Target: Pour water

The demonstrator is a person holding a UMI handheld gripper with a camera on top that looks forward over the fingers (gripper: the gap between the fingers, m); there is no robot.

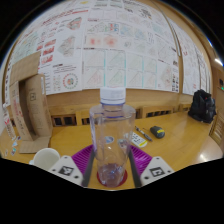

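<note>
A clear plastic bottle point(111, 135) with a white cap stands upright between my fingers. A little water shows at its bottom, where a reddish ring point(111, 178) is seen around the base. My gripper point(111, 160) is shut on the bottle, with a purple pad point(84, 157) pressed against it on each side. A white cup point(45, 157) stands on the wooden table point(180, 145), to the left of my left finger.
A cardboard box point(30, 100) stands at the left of the table. A small black object point(157, 131) and a flat packet point(137, 139) lie beyond the bottle to the right. A black bag point(203, 105) sits far right. Posters point(110, 45) cover the wall behind.
</note>
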